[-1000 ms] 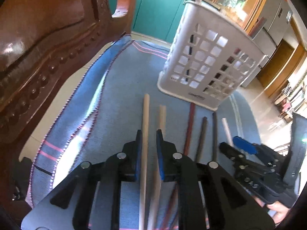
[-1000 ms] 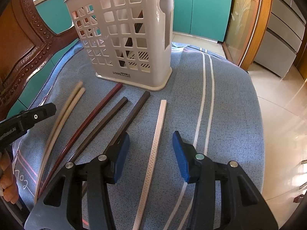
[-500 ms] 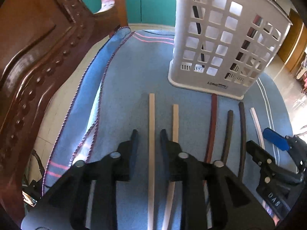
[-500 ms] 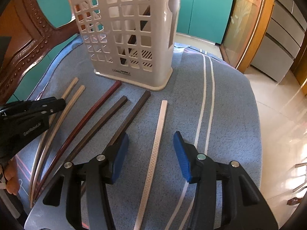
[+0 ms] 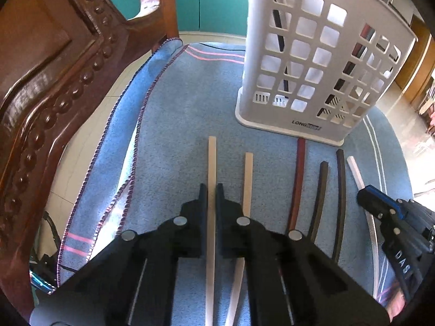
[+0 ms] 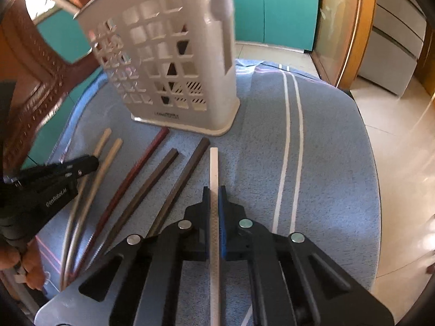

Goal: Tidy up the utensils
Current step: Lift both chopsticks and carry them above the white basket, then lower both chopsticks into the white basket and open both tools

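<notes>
Both grippers just clamped: left gripper on outer pale chopstick, right gripper on white chopstick, both lying on blue cloth before white basket; lift level, no snagging neighbours.

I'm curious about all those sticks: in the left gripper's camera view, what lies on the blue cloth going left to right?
Pale chopstick in the left hand-held gripper → second pale chopstick → reddish chopstick → two dark chopsticks → white chopstick.
</notes>
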The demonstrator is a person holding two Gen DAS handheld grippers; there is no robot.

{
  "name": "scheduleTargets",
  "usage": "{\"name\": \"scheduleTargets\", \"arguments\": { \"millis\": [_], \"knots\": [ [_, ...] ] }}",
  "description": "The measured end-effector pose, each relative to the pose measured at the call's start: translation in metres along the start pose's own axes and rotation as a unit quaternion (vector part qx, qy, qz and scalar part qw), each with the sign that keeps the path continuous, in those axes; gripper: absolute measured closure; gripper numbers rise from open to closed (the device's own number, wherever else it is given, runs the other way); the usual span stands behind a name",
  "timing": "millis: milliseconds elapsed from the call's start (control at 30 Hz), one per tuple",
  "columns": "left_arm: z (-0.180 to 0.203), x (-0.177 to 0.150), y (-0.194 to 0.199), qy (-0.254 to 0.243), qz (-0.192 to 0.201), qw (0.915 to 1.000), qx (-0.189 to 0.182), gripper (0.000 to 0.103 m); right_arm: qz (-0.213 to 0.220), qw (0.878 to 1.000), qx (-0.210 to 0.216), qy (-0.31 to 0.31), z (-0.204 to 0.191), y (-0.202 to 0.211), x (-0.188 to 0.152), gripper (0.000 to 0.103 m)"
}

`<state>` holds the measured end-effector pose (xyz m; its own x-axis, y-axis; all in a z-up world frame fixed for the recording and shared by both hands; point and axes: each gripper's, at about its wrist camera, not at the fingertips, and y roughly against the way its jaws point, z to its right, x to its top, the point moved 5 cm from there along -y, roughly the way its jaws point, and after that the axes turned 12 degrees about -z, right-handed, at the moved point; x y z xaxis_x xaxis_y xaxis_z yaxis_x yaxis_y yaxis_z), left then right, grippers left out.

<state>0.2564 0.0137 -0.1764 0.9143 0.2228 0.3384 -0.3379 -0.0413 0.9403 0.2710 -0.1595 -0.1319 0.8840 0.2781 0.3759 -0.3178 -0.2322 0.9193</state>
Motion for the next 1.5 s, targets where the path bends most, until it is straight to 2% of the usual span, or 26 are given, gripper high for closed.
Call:
{"name": "scheduleTargets", "arguments": {
  "millis": [200, 300, 433, 533, 667, 800, 900, 1000, 1033, 1100, 1167, 1300, 1400, 1500],
  "knots": [
    [-0.009, -0.008, 0.024, 0.01, 0.038, 0.9992, -0.01, 0.096, 0.053, 0.998, 0.033, 0.001, 0.003, 0.03, 0.005, 0.097],
    [-0.014, -0.015, 0.057, 0.014, 0.075, 0.9968, -0.021, 0.096, 0.075, 0.995, 0.058, 0.006, 0.003, 0.049, 0.006, 0.097],
    [-0.02, -0.022, 0.117, 0.015, 0.133, 0.9891, -0.061, 0.096, 0.111, 0.989, 0.1, 0.02, 0.0, 0.088, 0.01, 0.097],
    [-0.023, -0.017, 0.18, 0.013, 0.196, 0.9757, -0.097, 0.096, 0.152, 0.98, 0.13, 0.021, 0.002, 0.128, 0.012, 0.097],
    [-0.032, -0.011, 0.236, 0.015, 0.261, 0.9567, -0.128, 0.096, 0.198, 0.966, 0.164, 0.015, 0.007, 0.176, 0.022, 0.097],
    [-0.038, 0.006, 0.271, 0.018, 0.305, 0.9411, -0.144, 0.096, 0.243, 0.95, 0.196, 0.005, 0.013, 0.219, 0.043, 0.096],
    [-0.048, 0.02, 0.29, 0.034, 0.336, 0.9258, -0.169, 0.096, 0.277, 0.937, 0.213, -0.007, 0.016, 0.247, 0.062, 0.096],
    [-0.049, 0.025, 0.299, 0.048, 0.356, 0.9174, -0.171, 0.096, 0.348, 0.915, 0.204, -0.03, 0.027, 0.278, 0.082, 0.096],
    [-0.048, 0.031, 0.296, 0.048, 0.356, 0.9172, -0.173, 0.096, 0.384, 0.904, 0.185, -0.04, 0.031, 0.287, 0.088, 0.096],
    [-0.045, 0.036, 0.289, 0.047, 0.354, 0.9177, -0.174, 0.096, 0.422, 0.896, 0.127, -0.053, 0.031, 0.291, 0.092, 0.096],
    [-0.042, 0.049, 0.283, 0.051, 0.356, 0.9169, -0.173, 0.096, 0.422, 0.901, 0.085, -0.049, 0.026, 0.276, 0.101, 0.096],
    [-0.041, 0.048, 0.277, 0.073, 0.379, 0.9111, -0.146, 0.096, 0.358, 0.93, 0.081, -0.036, 0.013, 0.225, 0.113, 0.096],
    [-0.038, 0.061, 0.255, 0.082, 0.36, 0.9167, -0.152, 0.096, 0.334, 0.94, 0.063, -0.02, 0.005, 0.203, 0.11, 0.096],
    [-0.033, 0.076, 0.233, 0.082, 0.343, 0.9248, -0.143, 0.096, 0.313, 0.947, 0.067, -0.014, 0.003, 0.187, 0.106, 0.096]
  ]
}}
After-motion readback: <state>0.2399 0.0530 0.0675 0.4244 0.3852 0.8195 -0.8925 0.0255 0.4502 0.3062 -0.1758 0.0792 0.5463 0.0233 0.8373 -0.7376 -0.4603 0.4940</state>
